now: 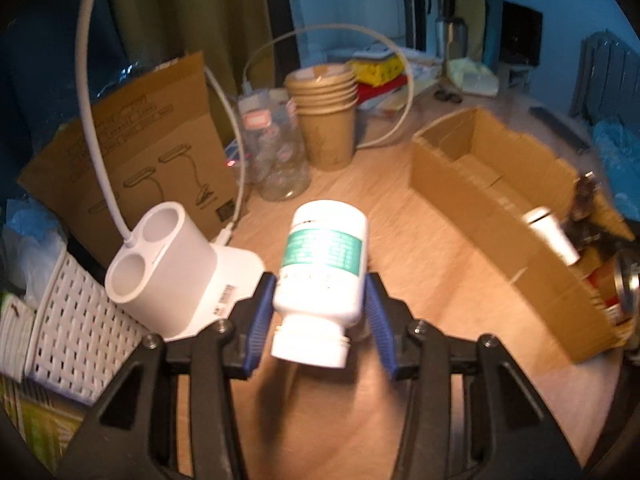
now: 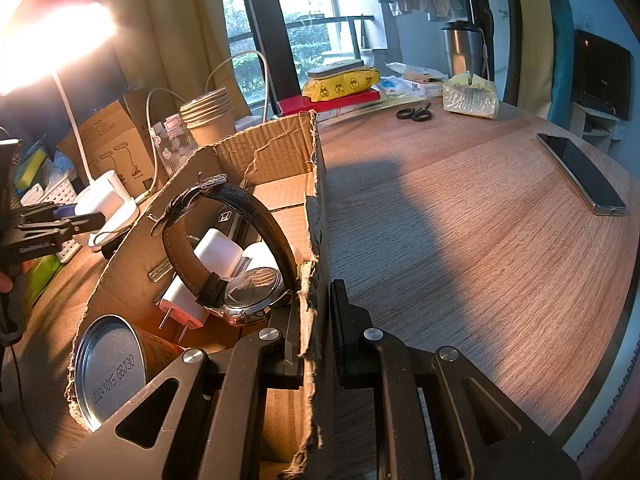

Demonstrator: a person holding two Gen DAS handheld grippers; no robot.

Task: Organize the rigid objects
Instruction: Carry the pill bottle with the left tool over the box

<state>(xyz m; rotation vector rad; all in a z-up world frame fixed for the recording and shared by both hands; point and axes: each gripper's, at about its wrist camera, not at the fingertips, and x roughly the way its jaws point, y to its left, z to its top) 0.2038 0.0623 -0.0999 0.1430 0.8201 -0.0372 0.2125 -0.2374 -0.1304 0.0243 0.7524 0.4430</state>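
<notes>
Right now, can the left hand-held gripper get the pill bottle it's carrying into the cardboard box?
Probably yes. The left hand-held gripper holds the white pill bottle clear of the table, and the cardboard box is open-topped with bare floor showing at its far end. Nothing stands between them.

You see a white bottle (image 1: 320,276) with a green label band, blue finger pads (image 1: 259,330), and a brown cardboard box (image 1: 492,216).

Left wrist view dim, blue-cast, motion-blurred; right sharper, lamp (image 2: 52,36) glare upper left, fisheye edges.
</notes>
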